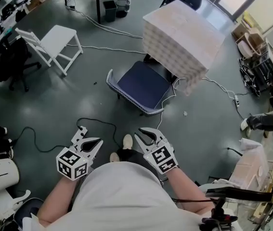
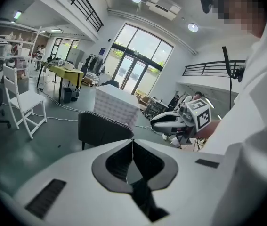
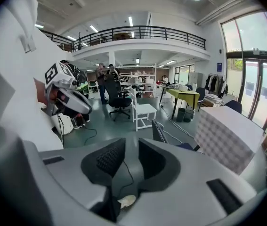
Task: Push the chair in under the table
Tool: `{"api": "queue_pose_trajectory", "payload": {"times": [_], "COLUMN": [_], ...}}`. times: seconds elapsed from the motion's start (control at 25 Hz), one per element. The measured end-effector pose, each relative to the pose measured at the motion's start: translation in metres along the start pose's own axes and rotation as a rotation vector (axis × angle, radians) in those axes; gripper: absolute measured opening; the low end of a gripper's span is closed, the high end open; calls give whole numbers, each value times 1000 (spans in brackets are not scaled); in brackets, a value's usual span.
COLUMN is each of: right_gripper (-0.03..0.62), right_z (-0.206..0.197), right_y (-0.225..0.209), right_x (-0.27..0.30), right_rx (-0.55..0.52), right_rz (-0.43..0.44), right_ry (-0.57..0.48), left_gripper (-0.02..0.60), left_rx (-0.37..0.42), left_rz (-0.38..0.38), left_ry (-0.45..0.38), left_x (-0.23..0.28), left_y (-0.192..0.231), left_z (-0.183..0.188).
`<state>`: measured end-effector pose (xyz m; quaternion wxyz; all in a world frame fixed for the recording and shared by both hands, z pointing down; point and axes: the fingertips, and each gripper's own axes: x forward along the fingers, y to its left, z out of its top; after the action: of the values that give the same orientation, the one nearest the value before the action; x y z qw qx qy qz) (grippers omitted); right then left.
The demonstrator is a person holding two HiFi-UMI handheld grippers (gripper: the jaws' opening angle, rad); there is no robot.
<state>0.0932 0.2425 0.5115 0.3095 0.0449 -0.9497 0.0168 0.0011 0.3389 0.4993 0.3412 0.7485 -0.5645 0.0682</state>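
Note:
The chair [image 1: 143, 86] has a dark blue seat and a patterned backrest edge turned toward me. Its far side sits partly under the table [image 1: 182, 35], which is draped in a pale checked cloth. Both grippers hover over the floor, well short of the chair and touching nothing. My left gripper [image 1: 89, 138] is shut, its jaws meeting at the tips [image 2: 133, 142]. My right gripper [image 1: 143, 134] holds a narrow gap [image 3: 132, 147] with nothing in it. The left gripper view shows the chair back [image 2: 102, 128] ahead with the table [image 2: 117, 105] behind it. The right gripper view has the chair [image 3: 164, 135] and table [image 3: 227, 133] to its right.
A white folding chair [image 1: 54, 42] and a black office chair [image 1: 6, 61] stand at the left. Black cable [image 1: 97, 124] loops on the floor just ahead of my grippers, and white cables [image 1: 107, 29] run past the table. Bins [image 1: 110, 8] stand far off; a cart [image 1: 256, 66] and someone's foot [image 1: 261, 121] are at the right.

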Motion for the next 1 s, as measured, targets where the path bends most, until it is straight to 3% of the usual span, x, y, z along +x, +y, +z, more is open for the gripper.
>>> {"api": "queue_pose_trajectory", "payload": {"times": [0.08,0.24,0.36,0.48,0.6,0.76,0.92,1.0], "right_gripper": [140,181,207,224,227,227,225,194], "right_z": [-2,-10,-24,-45,-66,-78,-94,-99], "right_y": [-21,-69,-96,-112,-113,-124,-119,-118], "right_x": [14,45,70,95,114,146,168,173], "right_rx": [-18,-55,-95,-113,-105,-92,21,55], "right_rz": [-3,-37,-34,-14,4,28,66,66], "right_ry": [29,97,176,271,371,490,612,661], "left_gripper": [11,11,64,146,193,252,281,279], "left_rx": [12,69,195,345,539,872,1145,1278], "left_rz": [8,29,41,17,-50,-175,-363,-423], "left_ry": [12,40,103,241,433,668,918,983], "left_x": [10,36,64,102,140,195,225,235], "left_y": [6,28,49,78,109,155,187,195], "left_z": [17,54,75,82,72,63,26,13]}}
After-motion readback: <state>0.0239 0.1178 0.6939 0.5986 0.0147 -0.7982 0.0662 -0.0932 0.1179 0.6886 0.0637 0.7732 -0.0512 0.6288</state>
